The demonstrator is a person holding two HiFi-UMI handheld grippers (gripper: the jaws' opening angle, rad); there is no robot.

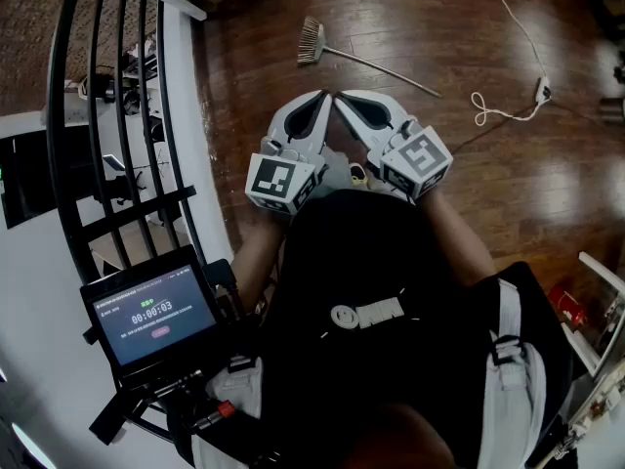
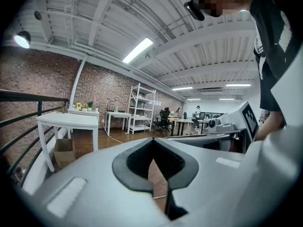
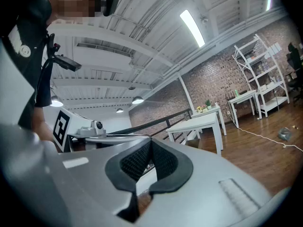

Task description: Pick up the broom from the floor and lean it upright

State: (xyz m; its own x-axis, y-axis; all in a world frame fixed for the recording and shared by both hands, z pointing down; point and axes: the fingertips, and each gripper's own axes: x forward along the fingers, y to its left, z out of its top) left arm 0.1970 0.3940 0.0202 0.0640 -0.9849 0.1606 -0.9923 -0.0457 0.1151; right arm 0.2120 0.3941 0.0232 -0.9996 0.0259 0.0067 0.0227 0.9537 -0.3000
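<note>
Left gripper [image 1: 318, 98]: white two-jaw gripper, jaws closed tip to tip with nothing between them in the left gripper view [image 2: 152, 142]; held at centre frame in the head view
Right gripper [image 1: 344, 99]: same build, jaws also closed and empty in its own view [image 3: 150, 141]; its tips are just beside the left gripper's tips
Broom location: slim broom with a tan bristle head and a thin grey handle [image 1: 366, 63], flat on the dark wooden floor [image 1: 430, 8], upper centre of the head view; bristles at its left end, handle running down to the right; well apart from both grippers
Weight (judged): light, with the bristle end the heavier one
Stiffness (judged): handle rigid, bristles soft and springy, a poor place to clamp
Surface (judged): handle looks smooth and narrow, so it may roll or slip in the pads
Grip site (judged): on the handle, nearer the bristle head than the free tip, to limit swing when lifted
Support for leaning: black metal railing [image 1: 107, 115] at left of frame is a candidate
</note>
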